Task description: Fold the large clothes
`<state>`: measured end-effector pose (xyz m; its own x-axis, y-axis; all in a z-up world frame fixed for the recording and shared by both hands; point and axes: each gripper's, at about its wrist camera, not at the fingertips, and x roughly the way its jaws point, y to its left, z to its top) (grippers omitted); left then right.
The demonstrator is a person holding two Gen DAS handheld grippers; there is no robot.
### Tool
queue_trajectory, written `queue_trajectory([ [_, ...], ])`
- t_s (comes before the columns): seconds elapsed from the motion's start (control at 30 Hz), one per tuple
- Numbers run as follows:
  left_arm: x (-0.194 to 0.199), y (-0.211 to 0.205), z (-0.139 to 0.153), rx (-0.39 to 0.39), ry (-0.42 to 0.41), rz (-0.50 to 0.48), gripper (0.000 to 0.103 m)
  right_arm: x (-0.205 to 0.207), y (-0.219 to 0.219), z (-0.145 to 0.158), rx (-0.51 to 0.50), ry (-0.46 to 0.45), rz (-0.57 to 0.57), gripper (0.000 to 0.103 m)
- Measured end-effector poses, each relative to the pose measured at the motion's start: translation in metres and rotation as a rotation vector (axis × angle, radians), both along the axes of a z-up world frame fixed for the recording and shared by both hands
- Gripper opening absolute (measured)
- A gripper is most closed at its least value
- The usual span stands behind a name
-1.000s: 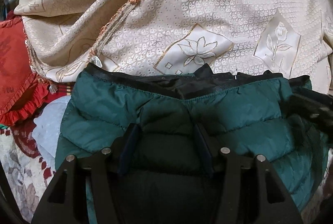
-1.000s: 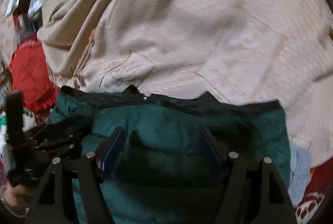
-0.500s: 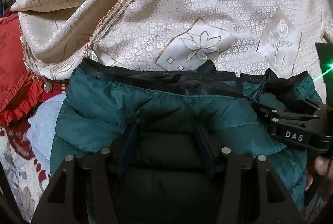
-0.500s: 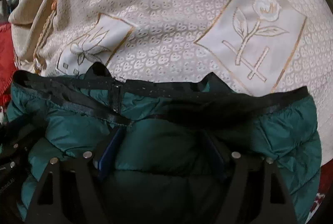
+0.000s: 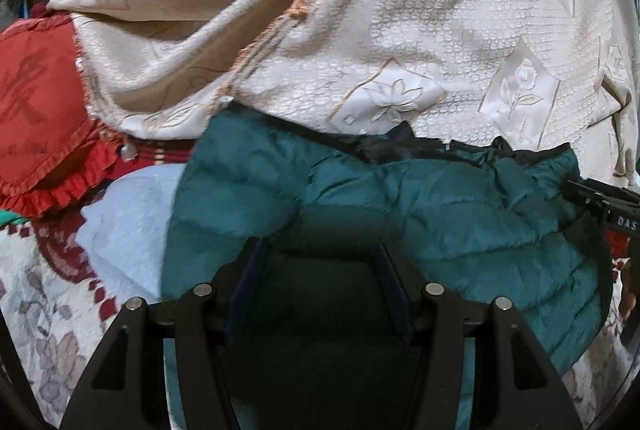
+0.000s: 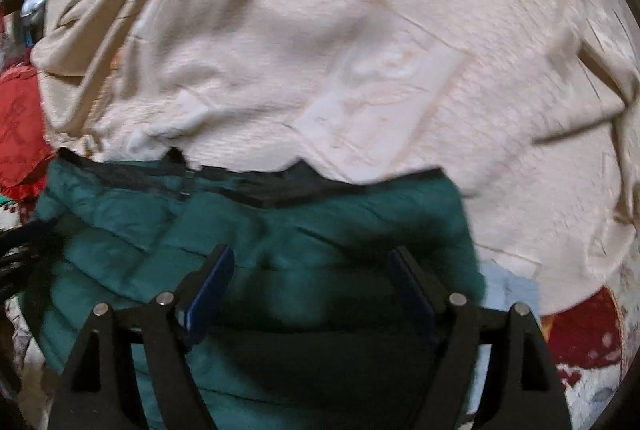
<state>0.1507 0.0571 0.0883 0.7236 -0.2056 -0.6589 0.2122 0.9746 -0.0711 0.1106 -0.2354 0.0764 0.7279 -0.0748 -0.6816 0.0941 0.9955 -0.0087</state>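
On the cream patterned cloth (image 5: 400, 42): green quilted jacket (image 5: 440, 214), black-lined hem away. Left gripper (image 5: 320, 270) apart over padding, grip impossible to tell; right gripper (image 6: 312, 270) opening, jacket between the jaws (probably letting a fold settle).

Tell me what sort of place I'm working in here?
Probably a home bedroom: the green puffer jacket lies on a bed draped with a cream embroidered cloth, beside a red ruffled cushion and a floral bedspread.

Dim warm indoor light, dark fisheye corners, deep shadow under both tools, right view motion-blurred
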Motion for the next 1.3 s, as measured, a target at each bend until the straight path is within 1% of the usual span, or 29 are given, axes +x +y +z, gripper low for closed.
queue_trajectory([
  [0.1,-0.005,0.010,-0.003,0.004,0.002,0.009,0.035,0.009,-0.018,-0.016,0.021,0.038,-0.065,0.083],
  [0.17,-0.007,0.014,-0.005,0.008,0.008,0.013,0.035,0.018,-0.024,-0.034,0.060,0.069,-0.079,0.083],
  [0.23,-0.008,0.017,-0.005,0.010,0.016,0.015,0.035,0.022,-0.025,-0.044,0.068,0.081,-0.085,0.084],
  [0.3,-0.009,0.019,-0.004,0.015,0.017,0.016,0.035,0.025,-0.023,-0.044,0.059,0.093,-0.092,0.084],
  [0.4,-0.015,0.021,-0.002,0.010,0.017,0.018,0.035,0.021,-0.022,-0.032,0.061,0.097,-0.090,0.084],
  [0.6,-0.026,0.030,-0.001,-0.005,0.023,0.024,0.035,-0.018,-0.017,-0.005,0.082,0.040,-0.051,0.086],
  [0.73,-0.033,0.034,-0.001,-0.007,0.026,0.029,0.035,-0.042,-0.015,0.001,0.079,0.032,-0.041,0.087],
  [0.87,-0.036,0.035,-0.004,-0.013,0.034,0.037,0.035,-0.054,-0.013,-0.008,0.047,0.065,-0.042,0.087],
  [1.0,-0.038,0.035,-0.010,-0.003,0.031,0.041,0.035,-0.057,-0.016,-0.023,0.044,0.085,-0.059,0.088],
  [1.17,-0.035,0.034,-0.020,-0.011,0.042,0.044,0.035,-0.053,-0.018,-0.035,0.010,0.097,-0.058,0.092],
  [1.3,-0.029,0.034,-0.028,-0.026,0.056,0.046,0.036,-0.049,-0.028,-0.046,0.055,0.126,-0.082,0.097],
])
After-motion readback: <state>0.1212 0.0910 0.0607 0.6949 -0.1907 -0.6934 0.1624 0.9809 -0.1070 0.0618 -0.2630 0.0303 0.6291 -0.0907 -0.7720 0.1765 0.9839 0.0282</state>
